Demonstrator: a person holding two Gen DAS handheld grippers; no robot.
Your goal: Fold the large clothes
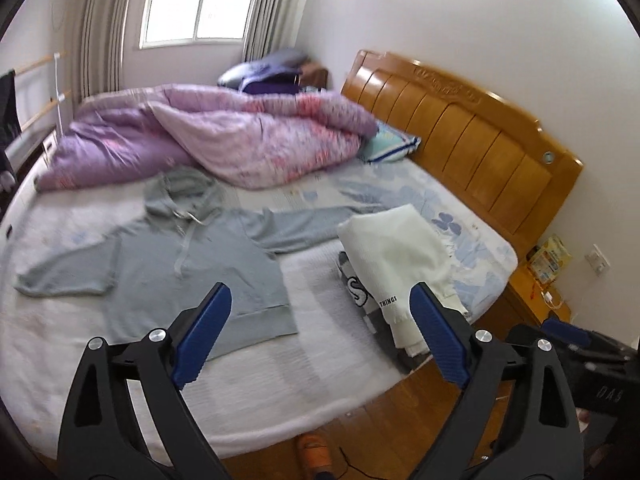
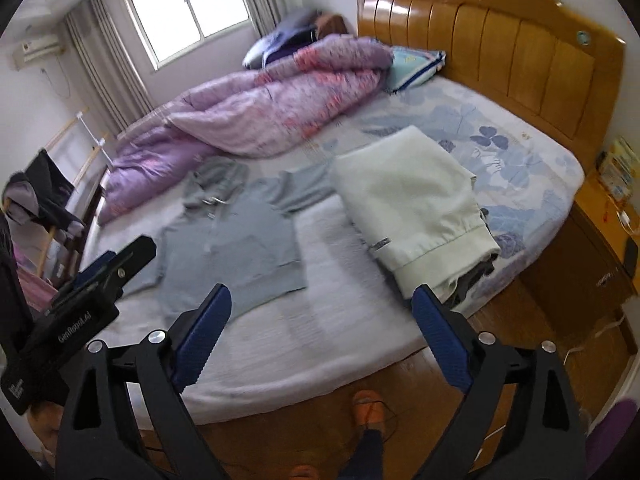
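**Desk:** Bedroom first: what fills the shot?

**Photographer:** Daylight from a curtained window [image 1: 200,0] falls on a wide bed [image 1: 280,392] with a wooden headboard [image 1: 472,136] at the far right. A rumpled purple quilt [image 1: 224,136] is heaped along the far side of the mattress.

**Desk:** And the clothes?

**Photographer:** A grey hoodie [image 1: 192,264] lies face up on the near left half of the bed, hood toward the quilt, one sleeve stretched right and the other tucked short at the left. Just right of it, near the mattress edge, sits a folded pile: a cream garment [image 2: 408,208] on top, darker printed fabric under it.

**Desk:** The tools?

**Photographer:** Both are off the bed, above its near edge, and touch no cloth. The left gripper [image 1: 320,340] has its blue pads spread wide with nothing between them. The right gripper [image 2: 320,340] is spread just as wide, also empty.

**Desk:** Smaller details?

**Photographer:** A nightstand [image 2: 592,256] stands right of the bed, and an orange slipper [image 2: 370,408] on the wooden floor below.
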